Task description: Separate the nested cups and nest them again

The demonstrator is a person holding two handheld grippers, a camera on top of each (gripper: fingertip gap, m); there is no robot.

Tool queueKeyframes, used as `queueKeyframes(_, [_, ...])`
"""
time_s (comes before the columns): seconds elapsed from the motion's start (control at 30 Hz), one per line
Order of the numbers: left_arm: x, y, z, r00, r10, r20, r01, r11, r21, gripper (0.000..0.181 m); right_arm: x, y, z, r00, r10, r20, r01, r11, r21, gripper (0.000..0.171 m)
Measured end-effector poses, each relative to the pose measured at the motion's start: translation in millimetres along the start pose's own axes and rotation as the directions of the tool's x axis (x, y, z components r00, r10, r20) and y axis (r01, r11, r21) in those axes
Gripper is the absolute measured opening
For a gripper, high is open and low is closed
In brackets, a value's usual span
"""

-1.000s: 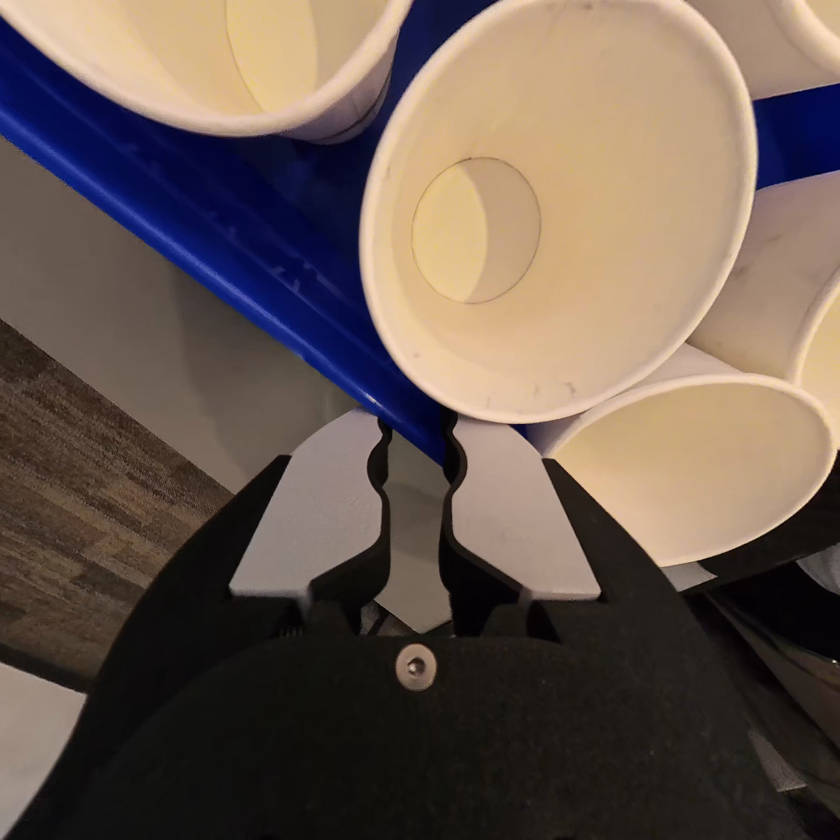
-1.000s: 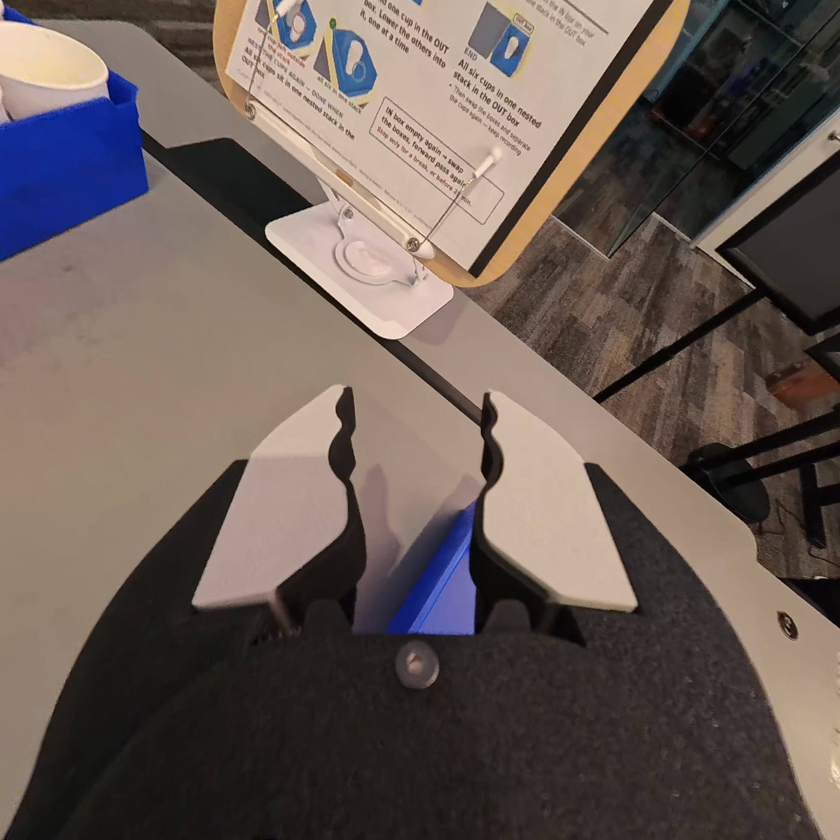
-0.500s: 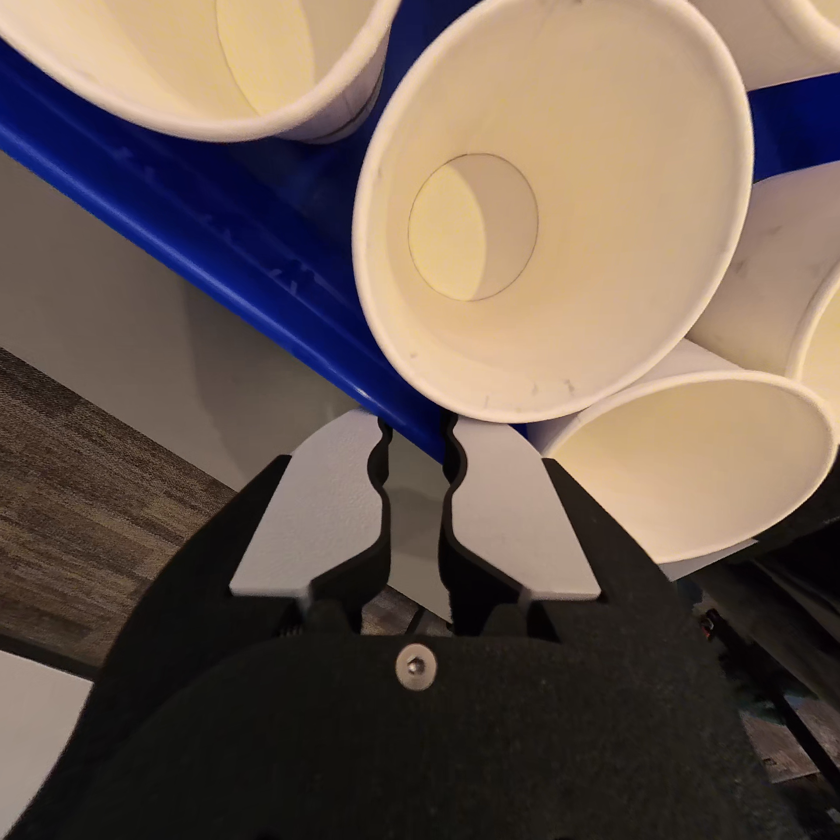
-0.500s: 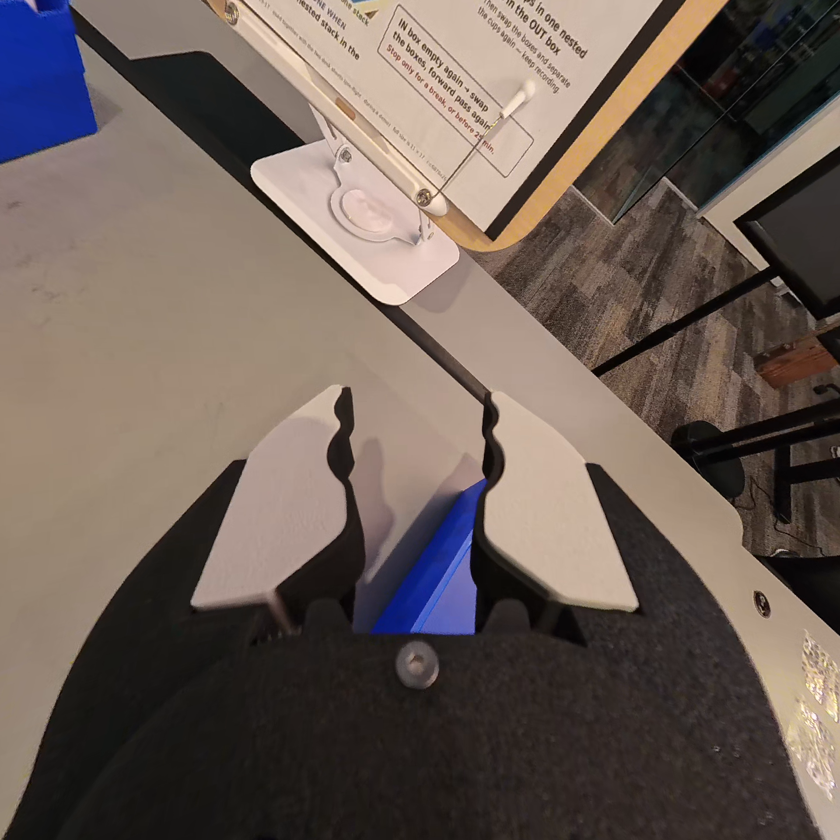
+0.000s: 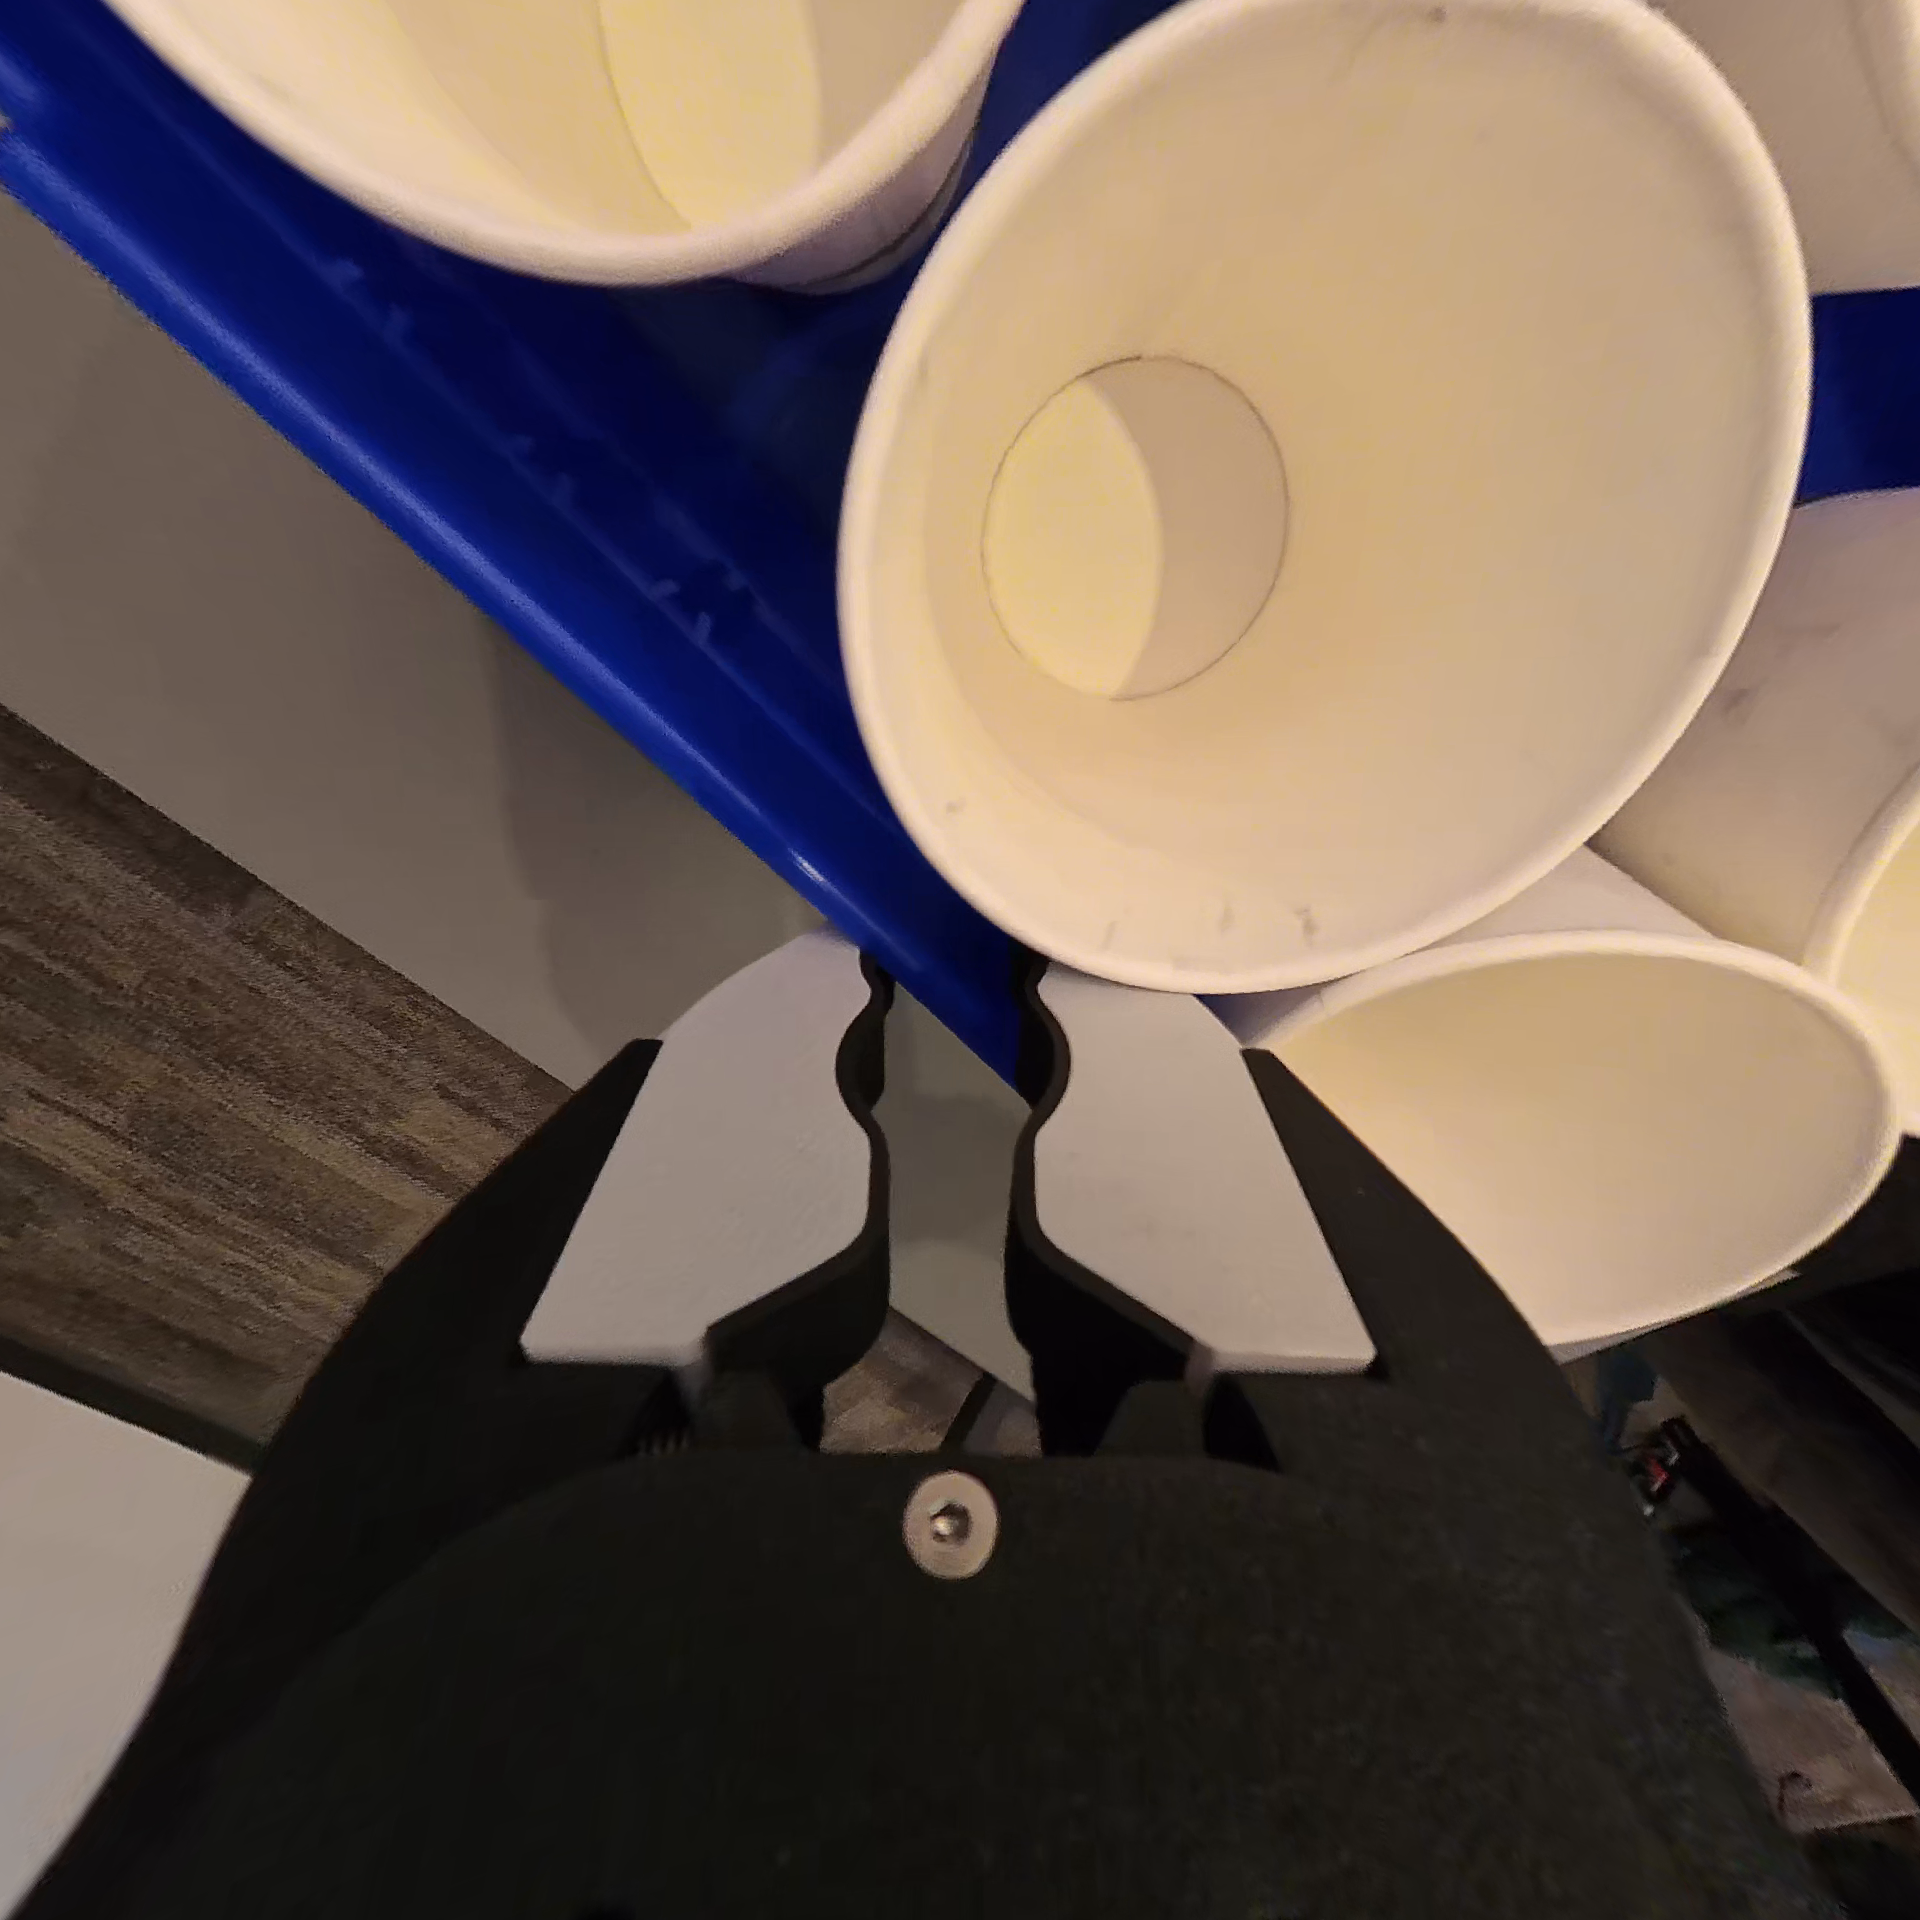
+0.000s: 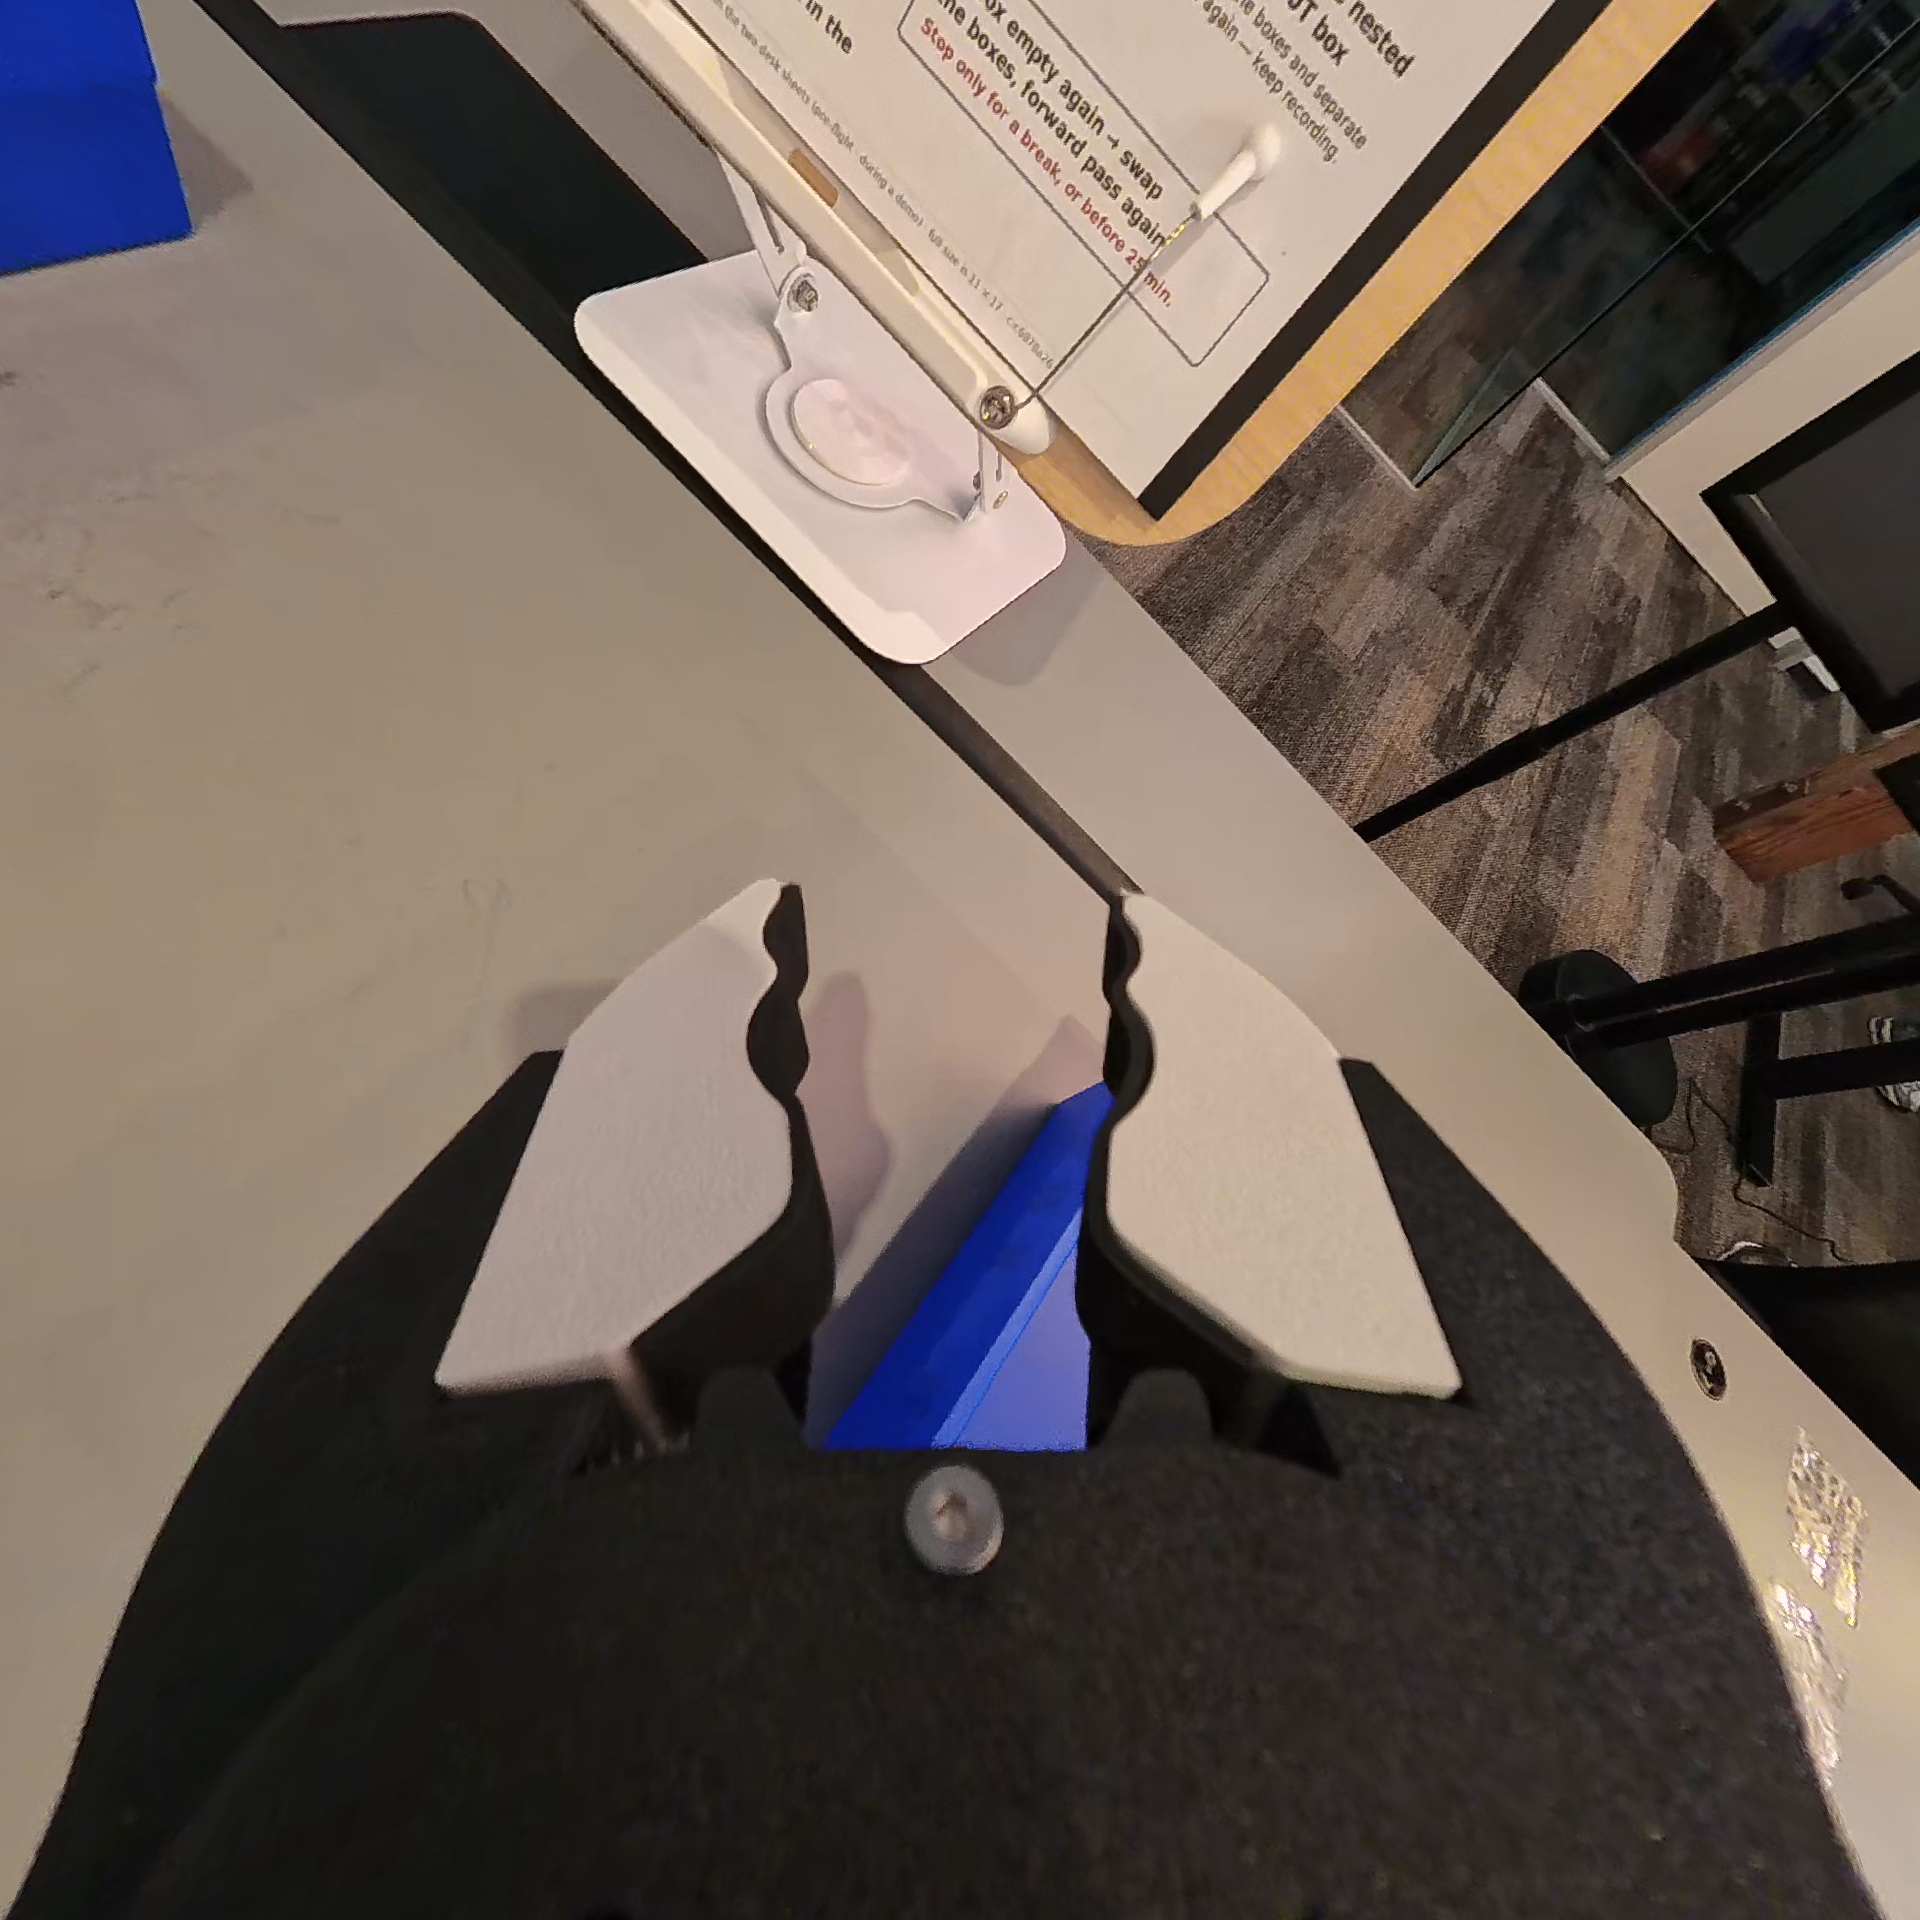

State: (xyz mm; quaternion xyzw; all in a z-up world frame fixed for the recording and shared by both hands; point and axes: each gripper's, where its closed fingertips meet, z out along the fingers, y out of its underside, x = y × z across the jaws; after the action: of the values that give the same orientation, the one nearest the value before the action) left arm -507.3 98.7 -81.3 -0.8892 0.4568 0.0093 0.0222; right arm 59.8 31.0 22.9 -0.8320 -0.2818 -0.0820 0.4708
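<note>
Several white paper cups lie loose on their sides in a blue box (image 5: 623,582), mouths toward the camera: one in the middle (image 5: 1351,520), one upper left (image 5: 520,104), one lower right (image 5: 1558,1143). My left gripper (image 5: 951,956) is shut on the blue box's rim, with the wall pinched between the fingertips. My right gripper (image 6: 951,904) is open above the grey table (image 6: 312,727). A blue box edge (image 6: 977,1278) shows low between its fingers, against the right one; I cannot tell whether it is gripped.
A white stand (image 6: 831,447) holding an instruction board (image 6: 1039,104) sits at the table's far edge. Another blue box corner (image 6: 73,125) shows at top left. Carpeted floor (image 6: 1455,644) lies beyond the table; floor (image 5: 156,987) also shows under the left gripper.
The left gripper keeps its hold; the box and cups have shifted slightly in view. The right gripper has moved forward and right, so the stand is nearer and the far box slid off left.
</note>
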Motion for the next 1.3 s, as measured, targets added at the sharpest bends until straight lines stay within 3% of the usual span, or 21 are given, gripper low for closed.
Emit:
queueKeyframes(0.23, [-17.7,-3.1,-15.5,0.988,-0.079,0.135,0.055,0.983,0.176,0.043,-2.4,2.1,1.4,1.000,0.006,0.011,-0.006,1.000,-0.018,0.054])
queueKeyframes(0.37, [-21.6,-7.5,-56.7,0.976,-0.187,0.115,0.120,0.893,0.434,0.046,-3.8,4.2,1.4,0.999,0.016,0.030,-0.016,1.000,-0.022,0.055])
queueKeyframes(0.47, [-12.8,-10.2,-106.8,0.969,-0.235,0.070,0.131,0.737,0.664,0.047,-2.5,3.1,-1.1,0.999,0.021,0.034,-0.021,1.000,-0.013,0.055])
queueKeyframes(0.57, [26.7,-14.4,-162.4,0.985,-0.170,-0.010,0.098,0.517,0.850,0.049,4.3,-3.9,-10.1,0.999,0.030,0.014,-0.031,0.999,0.032,0.055])
queueKeyframes(0.67, [79.1,-14.4,-204.9,0.997,-0.069,-0.039,0.058,0.293,0.954,0.048,10.9,-18.7,-29.0,0.995,0.088,0.041,-0.093,0.986,0.141,0.054])
queueKeyframes(0.7, [95.0,-13.8,-208.4,0.999,-0.050,-0.023,0.035,0.265,0.964,0.048,9.2,-23.8,-37.1,0.991,0.101,0.088,-0.116,0.976,0.184,0.054])
queueKeyframes(0.77, [122.8,-14.0,-193.3,0.999,-0.024,0.045,-0.034,0.339,0.940,0.047,11.8,-33.0,-52.8,0.978,0.128,0.164,-0.171,0.944,0.282,0.058])
queueKeyframes(0.9, [163.5,-17.1,-127.8,0.974,0.064,0.219,-0.207,0.652,0.730,0.050,26.2,-41.1,-77.3,0.939,0.177,0.295,-0.302,0.833,0.463,0.070])
queueKeyframes(0.97, [178.9,-22.0,-103.4,0.948,0.123,0.294,-0.285,0.738,0.611,0.049,34.1,-43.7,-91.2,0.930,0.179,0.321,-0.331,0.788,0.520,0.069])
queueKeyframes(1.07, [197.2,-32.2,-79.0,0.931,0.189,0.312,-0.331,0.797,0.505,0.043,41.1,-47.7,-112.5,0.938,0.148,0.312,-0.314,0.740,0.594,0.057])
queueKeyframes(1.3, [192.5,-31.6,-37.5,0.950,0.183,0.255,-0.259,0.916,0.308,0.036,41.7,-46.7,-122.7,0.916,0.178,0.360,-0.368,0.733,0.573,0.071])
